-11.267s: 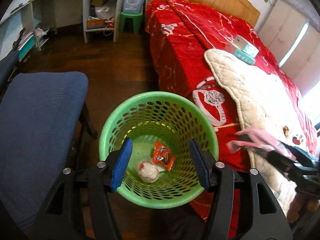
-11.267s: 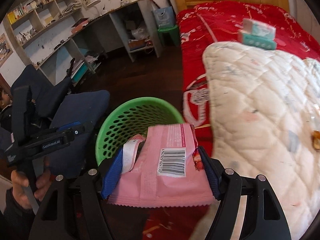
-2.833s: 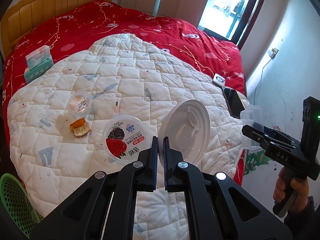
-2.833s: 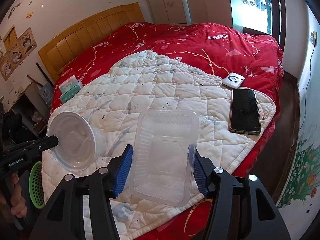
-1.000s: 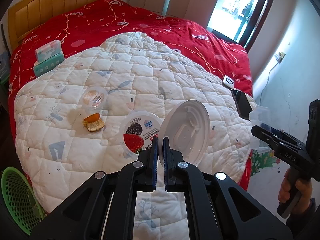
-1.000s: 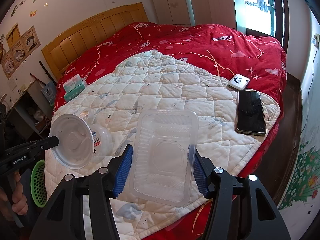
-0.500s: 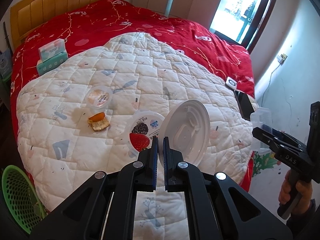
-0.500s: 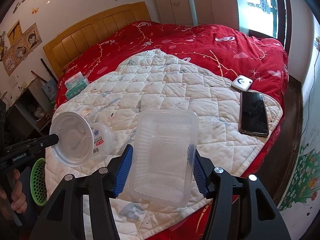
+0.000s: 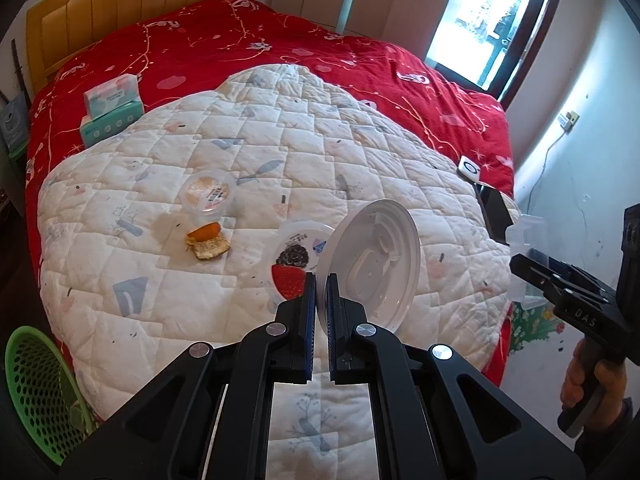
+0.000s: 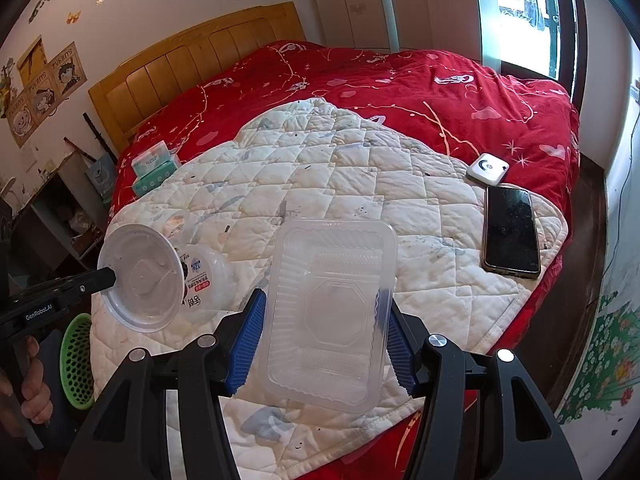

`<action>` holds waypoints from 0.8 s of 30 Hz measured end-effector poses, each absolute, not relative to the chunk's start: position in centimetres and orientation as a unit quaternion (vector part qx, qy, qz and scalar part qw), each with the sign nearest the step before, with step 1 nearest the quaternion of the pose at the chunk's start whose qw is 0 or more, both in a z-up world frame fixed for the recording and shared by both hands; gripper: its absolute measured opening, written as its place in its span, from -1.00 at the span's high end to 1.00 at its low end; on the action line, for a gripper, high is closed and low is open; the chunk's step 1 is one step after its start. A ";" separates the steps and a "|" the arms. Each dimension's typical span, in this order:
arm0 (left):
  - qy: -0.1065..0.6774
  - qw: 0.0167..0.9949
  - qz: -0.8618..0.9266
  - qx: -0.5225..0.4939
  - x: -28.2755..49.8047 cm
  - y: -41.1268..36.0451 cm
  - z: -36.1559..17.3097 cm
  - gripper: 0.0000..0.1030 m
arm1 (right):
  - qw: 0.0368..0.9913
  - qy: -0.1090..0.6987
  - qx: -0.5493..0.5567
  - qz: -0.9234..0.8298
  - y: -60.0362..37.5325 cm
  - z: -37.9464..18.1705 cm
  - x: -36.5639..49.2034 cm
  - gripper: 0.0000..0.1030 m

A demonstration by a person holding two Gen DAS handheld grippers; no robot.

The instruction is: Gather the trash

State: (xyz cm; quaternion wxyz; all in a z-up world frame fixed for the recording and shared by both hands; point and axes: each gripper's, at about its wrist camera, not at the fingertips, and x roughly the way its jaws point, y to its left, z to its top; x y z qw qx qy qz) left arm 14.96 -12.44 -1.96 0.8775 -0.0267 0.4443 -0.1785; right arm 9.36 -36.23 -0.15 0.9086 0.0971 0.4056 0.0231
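Observation:
My left gripper [image 9: 321, 294] is shut on the rim of a round white plastic lid [image 9: 372, 264], held upright above the white quilt [image 9: 280, 152]; the lid also shows in the right wrist view [image 10: 140, 280]. My right gripper [image 10: 322, 340] is shut on a clear rectangular plastic tray [image 10: 332, 308], held above the bed's near edge. On the quilt lie a fruit-printed yogurt tub [image 9: 296, 258], a small clear cup [image 9: 207, 192] and an orange food scrap [image 9: 206, 242]. The green trash basket [image 9: 36, 384] stands on the floor at the bed's left side.
A black phone [image 10: 510, 230] and a small white device [image 10: 488, 168] lie at the quilt's right edge. Tissue packs [image 9: 112, 110] sit on the red bedspread near the wooden headboard [image 9: 120, 12]. A desk and shelves stand far left.
Both grippers have drawn back slightly from the bed with their loads still held. The green basket shows more at lower left in the left wrist view.

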 end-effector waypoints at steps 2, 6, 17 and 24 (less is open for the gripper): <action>0.443 0.878 -0.177 -0.025 15.0 -12.2 -1.9 0.93 | 0.909 0.405 0.096 0.024 -36.2 -0.1 9.4 -0.06; 0.446 0.878 -0.171 -0.026 15.2 -11.8 -2.0 0.93 | 0.909 0.404 0.095 0.028 -35.9 -0.1 9.6 -0.06; 0.439 0.883 -0.166 -0.025 15.2 -11.4 -1.0 0.93 | 0.909 0.404 0.095 0.031 -35.7 0.0 10.1 -0.06; 0.437 0.885 -0.158 -0.025 15.2 -10.7 -0.5 0.93 | 0.909 0.404 0.096 0.032 -35.5 0.2 10.3 -0.06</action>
